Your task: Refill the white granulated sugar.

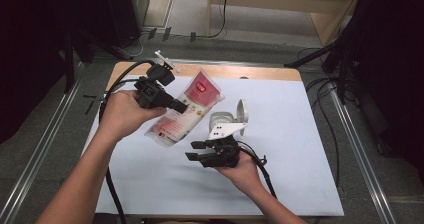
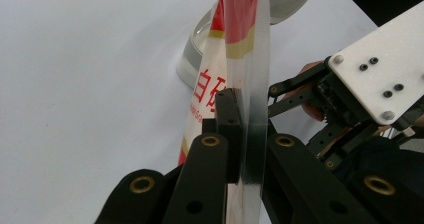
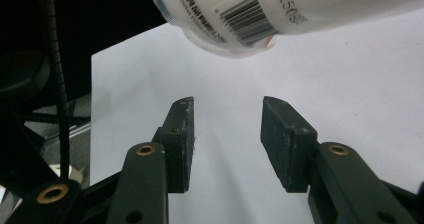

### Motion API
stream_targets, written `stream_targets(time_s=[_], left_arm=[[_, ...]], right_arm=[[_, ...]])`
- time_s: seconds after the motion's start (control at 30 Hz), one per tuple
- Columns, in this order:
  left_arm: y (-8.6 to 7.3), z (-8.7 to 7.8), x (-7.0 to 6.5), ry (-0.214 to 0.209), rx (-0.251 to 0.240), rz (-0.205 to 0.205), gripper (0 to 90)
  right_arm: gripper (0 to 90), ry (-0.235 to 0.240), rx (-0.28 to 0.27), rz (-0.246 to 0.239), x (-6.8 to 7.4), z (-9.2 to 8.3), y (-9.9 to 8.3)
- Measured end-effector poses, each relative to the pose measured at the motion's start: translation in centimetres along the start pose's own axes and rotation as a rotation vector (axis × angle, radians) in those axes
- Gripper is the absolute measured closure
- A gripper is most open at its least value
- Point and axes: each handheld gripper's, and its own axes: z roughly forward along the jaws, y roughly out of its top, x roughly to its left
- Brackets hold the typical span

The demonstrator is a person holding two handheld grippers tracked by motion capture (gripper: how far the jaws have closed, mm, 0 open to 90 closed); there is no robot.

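Note:
A red and white plastic pouch with white contents hangs tilted above the white mat. My left gripper is shut on its clear sealed edge; in the left gripper view the pads pinch that flat seam of the pouch. My right gripper sits low in front of the pouch, pointing left, jaws open with nothing between them. In the right gripper view the pouch's barcoded bottom end floats above and beyond the open right gripper, apart from it.
A small white round container with its hinged lid raised stands on the mat just behind my right hand. The white mat covers a wooden table. Cables trail from both grippers.

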Motion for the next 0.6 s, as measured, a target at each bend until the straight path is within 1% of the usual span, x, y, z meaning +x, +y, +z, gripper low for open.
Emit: stream_targets(time_s=[0.03,0.07,0.1,0.13,0.17,0.23,0.3,0.33,0.37,0.4,0.43,0.53,0.57,0.6], left_arm=[[0.0,-0.1,0.1,0.006,0.002,0.007,90.0],[0.0,-0.2,0.1,0.005,0.005,0.008,90.0],[-0.1,-0.2,0.1,0.005,-0.002,0.004,90.0],[-0.1,-0.2,0.2,0.01,-0.004,0.012,90.0],[-0.2,-0.2,0.2,0.006,-0.007,0.004,90.0],[-0.2,-0.2,0.3,0.008,-0.012,0.006,90.0],[-0.3,-0.2,0.3,0.001,-0.004,0.019,90.0],[-0.4,-0.2,0.3,-0.007,-0.012,0.035,90.0],[-0.4,-0.1,0.4,-0.008,-0.017,0.04,90.0],[-0.5,-0.2,0.5,-0.017,-0.006,0.037,90.0],[-0.5,-0.1,0.6,-0.01,-0.016,0.029,90.0],[-0.7,-0.2,1.1,0.003,-0.031,0.013,90.0],[-0.7,-0.3,1.3,0.008,-0.031,0.017,90.0],[-0.8,-0.3,1.4,0.011,-0.047,0.003,90.0]], right_arm=[[57.2,0.004,0.007,-0.003,0.1,-0.2,0.0],[56.9,0.01,0.009,-0.008,0.1,-0.3,0.0],[56.1,0.024,0.009,-0.019,0.2,-0.5,-0.1],[56.0,0.027,0.007,-0.035,0.2,-0.6,-0.1],[55.4,0.037,0.009,-0.054,0.3,-0.8,-0.1],[55.4,0.044,0.014,-0.077,0.3,-1.1,-0.1],[55.5,0.06,0.02,-0.072,0.1,-1.4,-0.1],[55.5,0.066,0.024,-0.062,0.0,-1.6,-0.1],[55.4,0.079,0.026,-0.051,-0.1,-1.8,-0.2],[55.5,0.084,0.026,-0.051,-0.4,-2.1,-0.2],[55.5,0.09,0.026,-0.045,-0.7,-2.4,-0.3],[55.7,0.086,0.031,-0.046,-1.2,-3.2,-0.5],[55.8,0.084,0.033,-0.042,-1.3,-3.5,-0.5],[55.8,0.087,0.032,-0.043,-1.5,-3.8,-0.6]])
